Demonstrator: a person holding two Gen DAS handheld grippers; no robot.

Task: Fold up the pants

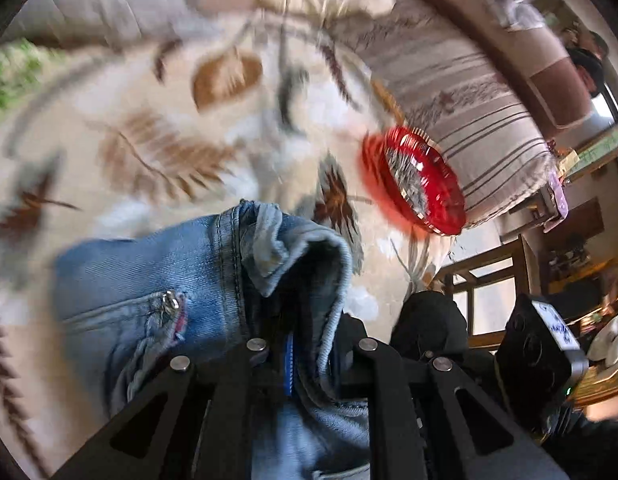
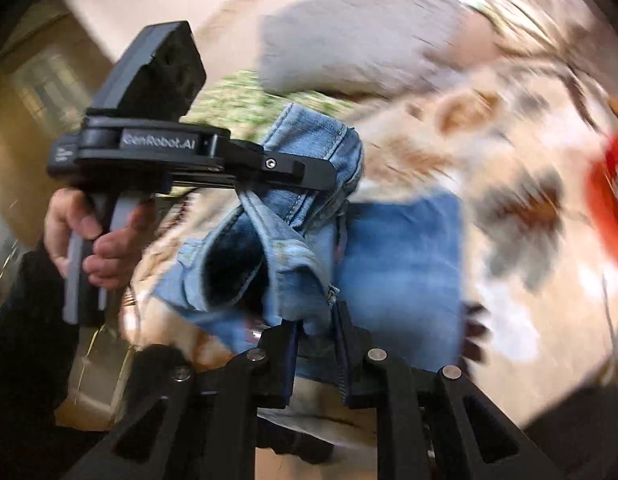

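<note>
Blue denim pants [image 1: 157,280] hang bunched above a bed with a leaf-patterned cover [image 1: 121,128]. My left gripper [image 1: 309,344] is shut on a fold of the denim near the waistband. In the right wrist view my right gripper [image 2: 319,328] is shut on another edge of the pants [image 2: 401,264]. The left gripper [image 2: 309,170] also shows there from the side, held by a hand [image 2: 97,248], clamped on the denim. Both views are motion-blurred.
A red glass dish [image 1: 417,180] lies on the bed cover, beside a striped pillow [image 1: 469,112]. A grey pillow [image 2: 361,36] lies at the far side. A wooden table frame [image 1: 493,280] stands past the bed edge.
</note>
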